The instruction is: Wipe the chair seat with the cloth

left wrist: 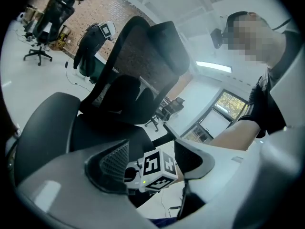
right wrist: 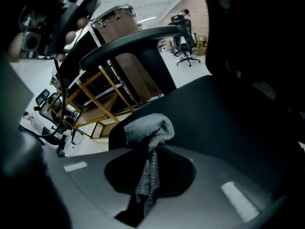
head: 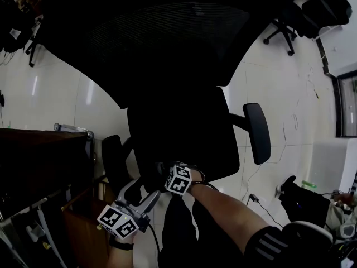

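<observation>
A black office chair fills the head view, its seat [head: 184, 133] below the mesh backrest [head: 167, 43]. My right gripper [head: 163, 171] is at the seat's front edge, shut on a grey cloth [right wrist: 145, 128]. In the right gripper view [right wrist: 150, 162] the cloth bunches at the jaw tips, just off the dark seat [right wrist: 224, 113]. My left gripper [head: 139, 191] hangs lower left by the left armrest [head: 114, 161]. It is open [left wrist: 152, 161] with nothing in it. Between its fingers [left wrist: 109, 163] only the right gripper's marker cube [left wrist: 157, 168] shows, farther off.
A dark wooden cabinet [head: 44, 166] stands close on the left. The right armrest [head: 256, 133] juts out beside the seat. Another office chair [head: 290, 21] is at the far right, and a cable [head: 262, 205] lies on the white tiled floor.
</observation>
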`<state>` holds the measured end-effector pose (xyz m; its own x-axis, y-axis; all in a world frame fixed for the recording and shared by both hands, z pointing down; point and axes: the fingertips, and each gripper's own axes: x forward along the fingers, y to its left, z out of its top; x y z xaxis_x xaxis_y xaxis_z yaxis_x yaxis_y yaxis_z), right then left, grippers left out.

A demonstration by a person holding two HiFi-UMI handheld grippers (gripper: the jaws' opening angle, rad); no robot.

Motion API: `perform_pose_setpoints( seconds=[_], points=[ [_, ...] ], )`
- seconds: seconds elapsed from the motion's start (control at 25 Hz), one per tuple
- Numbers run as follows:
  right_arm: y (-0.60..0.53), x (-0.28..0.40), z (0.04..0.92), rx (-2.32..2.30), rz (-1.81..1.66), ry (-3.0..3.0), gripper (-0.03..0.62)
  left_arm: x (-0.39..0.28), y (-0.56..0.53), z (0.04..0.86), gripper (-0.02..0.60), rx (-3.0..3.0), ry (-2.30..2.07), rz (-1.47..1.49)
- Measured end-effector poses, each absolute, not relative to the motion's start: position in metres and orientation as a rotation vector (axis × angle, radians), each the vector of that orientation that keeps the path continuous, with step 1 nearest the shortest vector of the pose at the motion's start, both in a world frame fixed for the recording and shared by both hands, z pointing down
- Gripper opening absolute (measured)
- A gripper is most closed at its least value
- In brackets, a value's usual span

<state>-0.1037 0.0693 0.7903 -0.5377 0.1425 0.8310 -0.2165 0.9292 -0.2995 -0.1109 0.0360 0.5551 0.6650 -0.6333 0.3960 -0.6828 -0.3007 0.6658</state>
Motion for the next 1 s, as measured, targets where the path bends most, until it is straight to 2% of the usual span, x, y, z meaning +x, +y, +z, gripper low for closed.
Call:
perform_pose_setpoints(
  seconds=[0.2,0.44,1.0],
  points=[
    [0.1,-0.154,0.794,-0.062,0.383,-2.067,0.031,-0.123,0.042,0.566,0.321,1.989,-1.049,0.095],
    [0.118,-0.126,0.822,-0.087,0.399,-2.063,0.031,-0.115,0.042,0.573,0.321,1.984,-1.036,0.099],
    [0.047,0.157,0.826,0.277,0.528,-1.819,0.031,-0.05,0.015,0.548,0.321,2.052,-0.904,0.074]
  ],
)
